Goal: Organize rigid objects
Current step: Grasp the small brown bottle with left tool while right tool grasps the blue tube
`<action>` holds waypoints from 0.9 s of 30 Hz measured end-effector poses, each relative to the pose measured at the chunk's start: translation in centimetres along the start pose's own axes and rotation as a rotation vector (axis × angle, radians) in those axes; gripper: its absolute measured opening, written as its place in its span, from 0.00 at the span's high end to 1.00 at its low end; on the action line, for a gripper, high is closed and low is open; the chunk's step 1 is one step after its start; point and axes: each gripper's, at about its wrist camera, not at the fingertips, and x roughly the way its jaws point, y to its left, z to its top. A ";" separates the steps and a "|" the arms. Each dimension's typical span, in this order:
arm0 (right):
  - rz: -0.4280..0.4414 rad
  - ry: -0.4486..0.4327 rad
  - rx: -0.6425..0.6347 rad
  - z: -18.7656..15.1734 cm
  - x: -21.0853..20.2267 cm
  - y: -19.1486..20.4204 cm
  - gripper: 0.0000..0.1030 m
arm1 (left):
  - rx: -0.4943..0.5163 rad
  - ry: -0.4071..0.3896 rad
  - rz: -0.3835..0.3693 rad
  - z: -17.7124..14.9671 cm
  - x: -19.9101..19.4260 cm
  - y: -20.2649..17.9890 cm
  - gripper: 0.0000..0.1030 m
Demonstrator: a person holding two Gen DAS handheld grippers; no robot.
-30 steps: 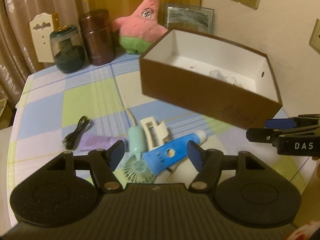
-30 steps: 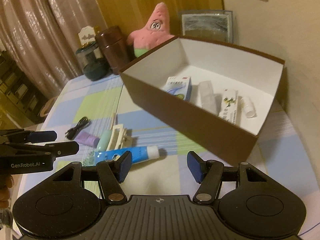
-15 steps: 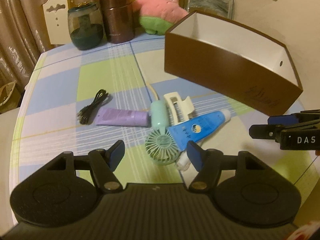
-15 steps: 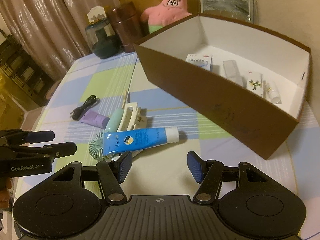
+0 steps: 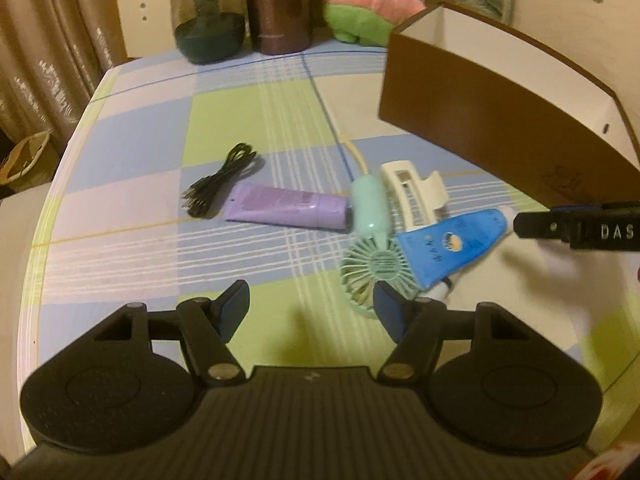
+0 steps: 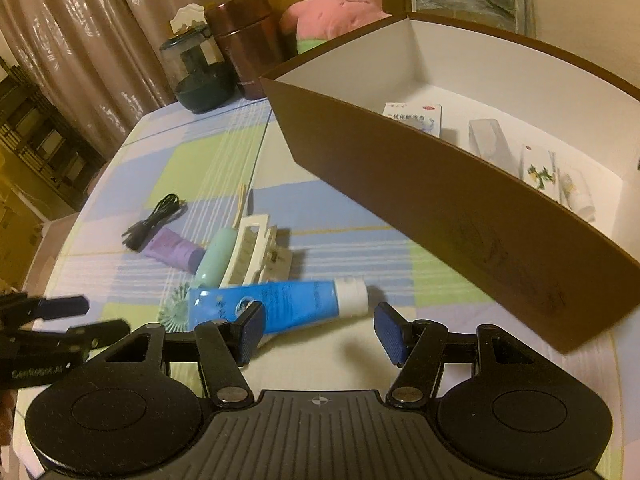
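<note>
In the left wrist view, the black cable (image 5: 222, 184) lies at centre left, just beside the purple tube (image 5: 286, 211). The left gripper (image 5: 310, 310) stands apart and empty over bare checked cloth (image 5: 140, 216), its right finger hiding part of the mint fan (image 5: 372, 256). The blue tube (image 5: 452, 244) overlaps the fan; the cream hair clip (image 5: 412, 196) sits behind. At right, the right gripper (image 6: 318, 334) also gapes empty, its left finger covering the blue tube's tail. The brown box (image 6: 460, 216) runs off frame, its near wall hiding some of the contents.
</note>
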 end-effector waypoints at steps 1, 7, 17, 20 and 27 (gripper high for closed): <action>0.001 0.001 0.002 0.2 0.4 -0.1 0.41 | -0.010 0.003 0.008 0.0 0.2 0.3 0.36; 0.021 -0.013 -0.011 1.4 2.9 -0.6 0.41 | -0.056 0.022 0.048 -0.2 1.1 2.1 0.36; 0.125 0.074 0.022 1.0 5.0 -2.4 0.41 | -0.081 0.052 0.061 -0.9 1.5 2.9 0.36; 0.173 0.113 0.015 -0.5 4.0 -2.3 0.41 | -0.082 0.057 0.060 -1.3 1.5 2.9 0.36; 0.206 0.182 -0.157 -4.1 1.9 0.3 0.41 | -0.078 0.058 0.057 -2.0 1.2 2.7 0.36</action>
